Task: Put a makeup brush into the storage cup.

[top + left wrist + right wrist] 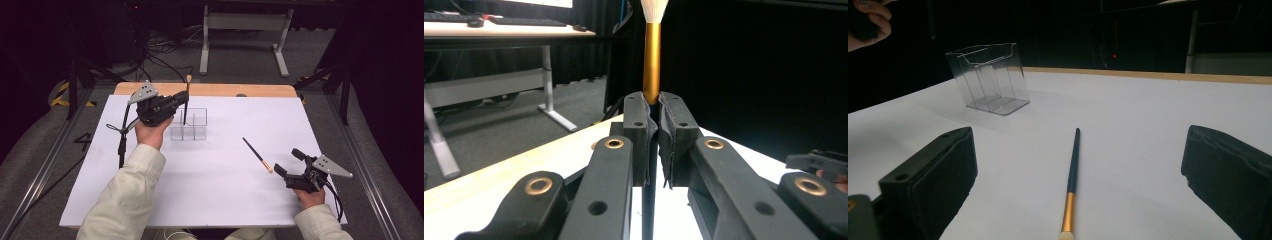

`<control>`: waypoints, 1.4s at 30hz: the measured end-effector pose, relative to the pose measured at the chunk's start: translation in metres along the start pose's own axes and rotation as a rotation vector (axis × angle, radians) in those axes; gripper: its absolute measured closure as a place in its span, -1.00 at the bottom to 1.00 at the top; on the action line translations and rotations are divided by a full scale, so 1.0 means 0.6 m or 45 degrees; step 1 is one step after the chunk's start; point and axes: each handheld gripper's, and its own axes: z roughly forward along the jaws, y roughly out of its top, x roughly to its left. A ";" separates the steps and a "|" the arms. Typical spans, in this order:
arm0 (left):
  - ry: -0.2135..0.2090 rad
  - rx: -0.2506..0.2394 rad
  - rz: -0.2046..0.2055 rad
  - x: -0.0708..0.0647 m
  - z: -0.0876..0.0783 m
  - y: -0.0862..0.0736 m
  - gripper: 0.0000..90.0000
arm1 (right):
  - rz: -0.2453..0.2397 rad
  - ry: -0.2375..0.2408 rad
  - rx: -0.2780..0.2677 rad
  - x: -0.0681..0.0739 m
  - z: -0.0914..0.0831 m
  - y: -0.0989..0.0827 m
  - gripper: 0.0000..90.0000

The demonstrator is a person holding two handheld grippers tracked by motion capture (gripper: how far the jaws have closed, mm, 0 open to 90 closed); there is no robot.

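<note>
Two brushes to sort: my left gripper (181, 101) is clamped on the first brush (186, 100), upright with bristles up, its dark handle over the clear organizer (192, 131), not yet released, I judge. The second brush (257, 155) lies flat mid-table, slim, gold-banded, before my right gripper (288, 162), jaws wide, empty.

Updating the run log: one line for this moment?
left gripper: shut on upright brush | over clear organizer | right gripper: open | second brush: on table
</note>
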 end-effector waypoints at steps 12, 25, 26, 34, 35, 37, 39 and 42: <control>0.089 -0.004 0.048 -0.005 0.028 -0.001 0.84 | 0.001 0.006 -0.001 -0.001 -0.001 0.000 -0.96; 0.138 -0.043 0.066 0.007 0.041 -0.010 0.84 | 0.005 0.010 -0.004 -0.001 -0.001 0.000 -0.96; 0.137 -0.048 0.065 0.011 0.041 -0.012 0.84 | 0.006 0.010 -0.005 -0.001 -0.001 0.000 -0.96; 0.134 -0.088 0.095 0.021 0.044 -0.018 0.84 | 0.006 0.011 -0.005 -0.001 -0.001 0.000 -0.96; 0.133 -0.094 0.078 0.022 0.046 -0.022 0.84 | 0.006 0.011 -0.006 -0.001 -0.001 0.000 -0.96; 0.135 -0.098 0.059 0.027 0.048 -0.029 0.84 | 0.006 0.011 -0.006 -0.001 -0.001 0.000 -0.96; 0.137 -0.083 0.048 0.030 0.049 -0.034 0.84 | 0.006 0.012 -0.005 -0.001 -0.001 0.000 -0.96; 0.143 -0.078 0.032 0.035 0.050 -0.043 0.84 | 0.009 0.012 -0.006 -0.001 -0.001 0.000 -0.96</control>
